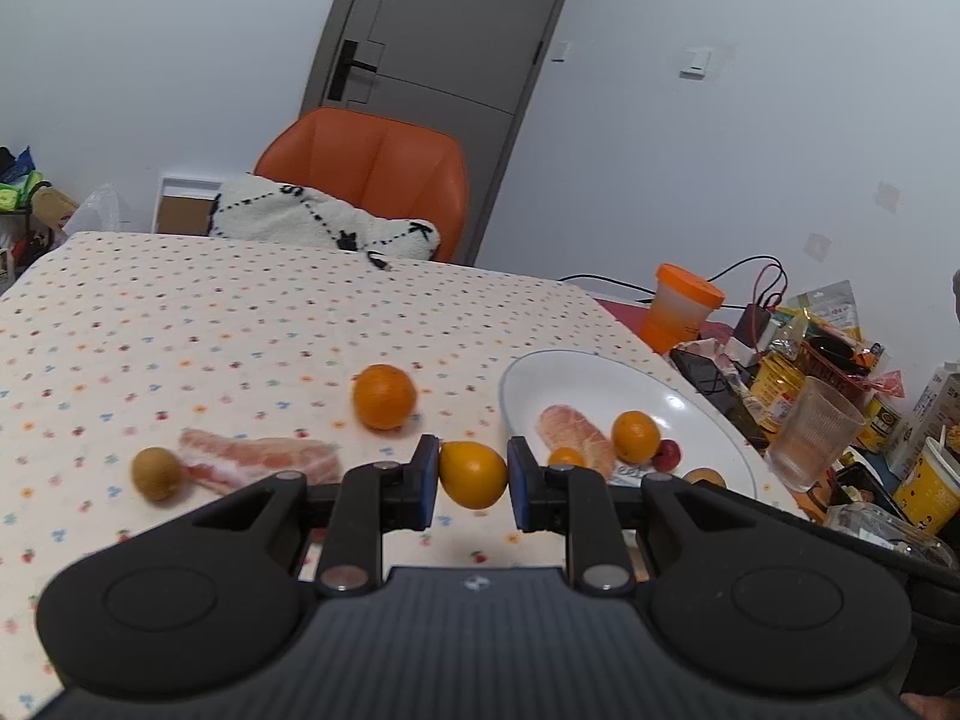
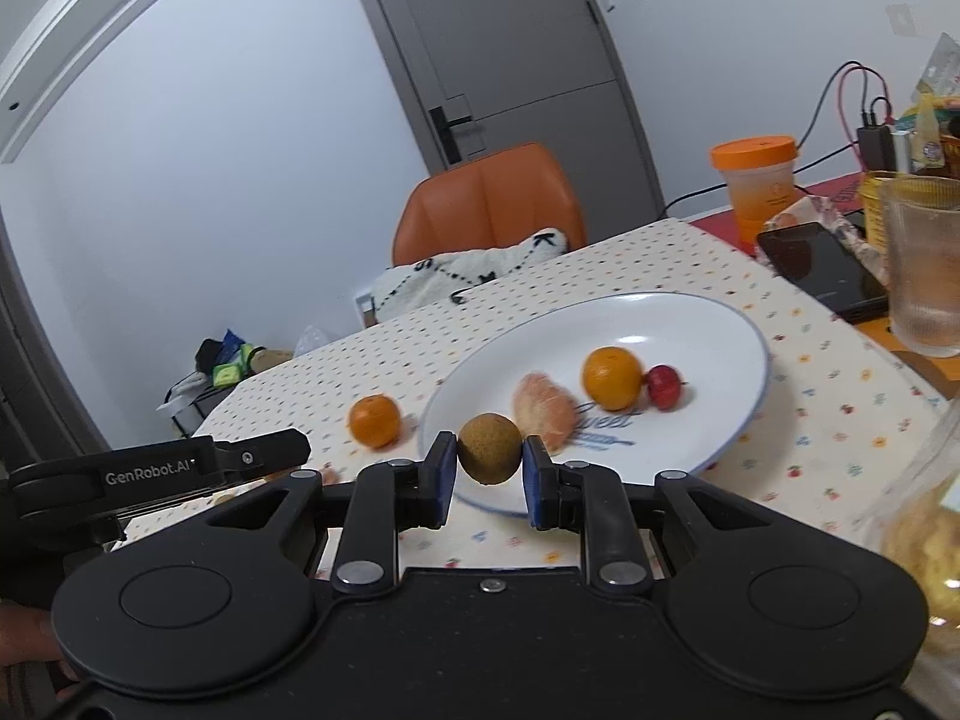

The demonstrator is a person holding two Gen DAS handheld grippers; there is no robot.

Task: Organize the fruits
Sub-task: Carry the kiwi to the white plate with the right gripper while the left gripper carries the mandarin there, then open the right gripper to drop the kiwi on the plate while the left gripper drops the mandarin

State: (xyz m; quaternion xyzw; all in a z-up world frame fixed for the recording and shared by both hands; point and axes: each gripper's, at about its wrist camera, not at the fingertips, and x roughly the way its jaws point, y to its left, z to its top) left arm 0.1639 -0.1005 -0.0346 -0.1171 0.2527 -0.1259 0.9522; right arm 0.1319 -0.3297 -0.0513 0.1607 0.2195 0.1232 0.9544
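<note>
Two pomelo segments, two brown fruits

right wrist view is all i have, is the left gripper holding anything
observer: Yes, the left gripper is shut on a small oval yellow-orange fruit.
operator: any loose fruit i cant see
observer: A small round brown fruit lies on the dotted cloth, beside a long pink peeled citrus segment.
</note>
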